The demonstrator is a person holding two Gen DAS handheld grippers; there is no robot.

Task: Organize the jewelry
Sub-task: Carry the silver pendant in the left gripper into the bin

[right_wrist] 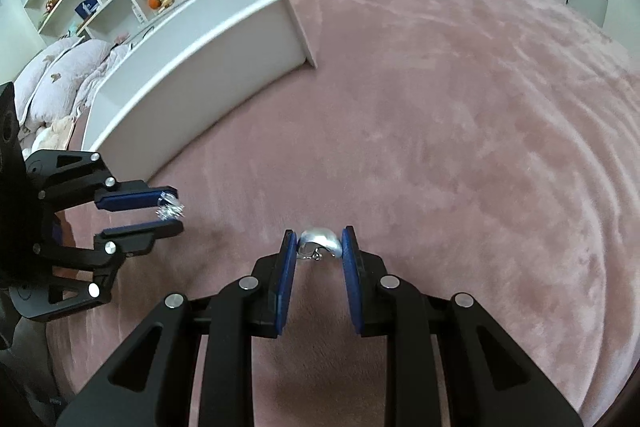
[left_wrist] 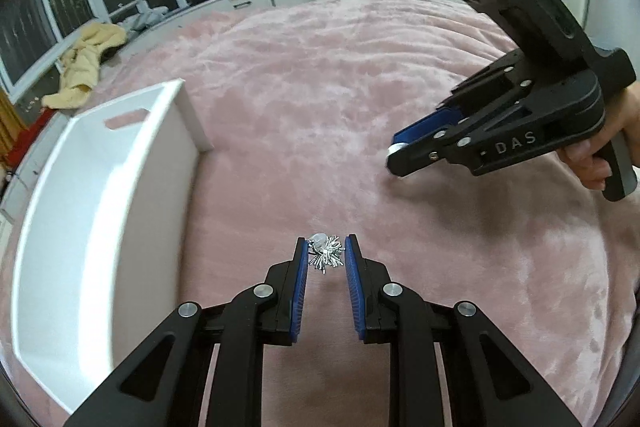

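Sitting at the left on the pink blanket (left_wrist: pixel 360 67), the white box (left_wrist: pixel 100 187) lies open-topped with a handle slot in its end wall; just right of it the left gripper (left_wrist: pixel 326 255) clenches a spiky silver brooch (left_wrist: pixel 327 255) between its blue pads, above the blanket, and farther right the right gripper (right_wrist: pixel 319 241) grasps a rounded silver piece (right_wrist: pixel 320 241), a hand (left_wrist: pixel 596 155) on its handle

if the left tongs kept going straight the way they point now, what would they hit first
Probably the pink blanket. The left tongs, shut on a spiky silver brooch, tilt down at bare blanket. The white box lies off to their left, the right tongs off to the right.
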